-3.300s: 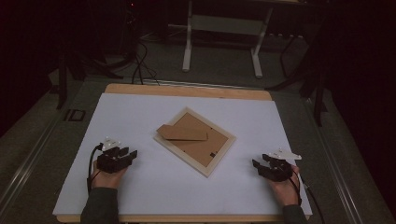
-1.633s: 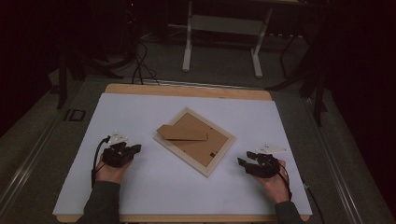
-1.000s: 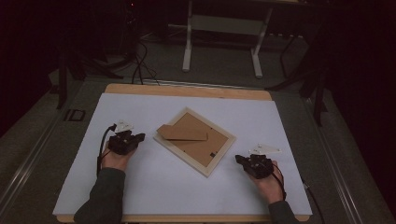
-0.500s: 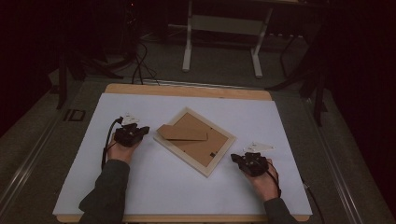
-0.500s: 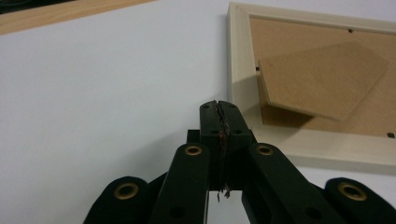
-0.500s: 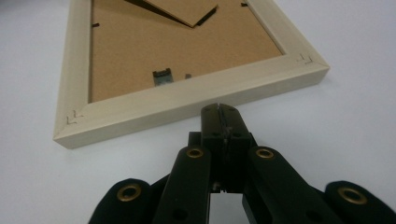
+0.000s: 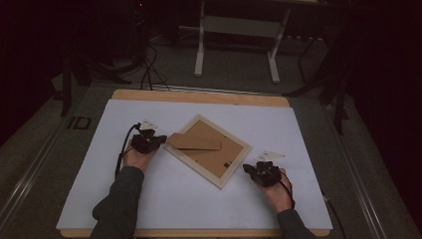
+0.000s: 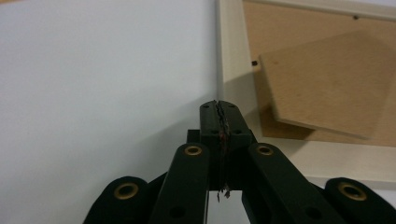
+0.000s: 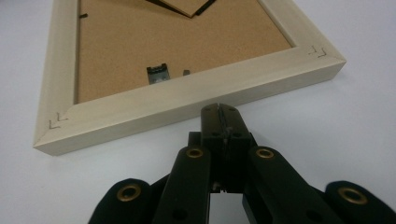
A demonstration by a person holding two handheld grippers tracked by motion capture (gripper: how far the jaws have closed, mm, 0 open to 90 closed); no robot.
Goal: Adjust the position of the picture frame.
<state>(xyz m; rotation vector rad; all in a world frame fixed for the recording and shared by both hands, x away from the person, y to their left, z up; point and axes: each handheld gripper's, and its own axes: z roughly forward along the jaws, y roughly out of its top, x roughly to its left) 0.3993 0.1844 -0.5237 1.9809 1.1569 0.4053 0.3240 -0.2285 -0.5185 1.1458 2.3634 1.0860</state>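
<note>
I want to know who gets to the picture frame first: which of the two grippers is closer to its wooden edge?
The left gripper: its shut tips lie right at the picture frame. The right gripper stops short, with white table showing between.

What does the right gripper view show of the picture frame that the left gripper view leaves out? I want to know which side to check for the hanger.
The right gripper view shows a small metal hanger clip on the backing and two mitred corners of the picture frame. The left gripper view shows the loose stand flap lifted off the backing. Both show the pale wooden frame lying face down, its brown backing board, and a shut gripper pointing at the frame's edge.
</note>
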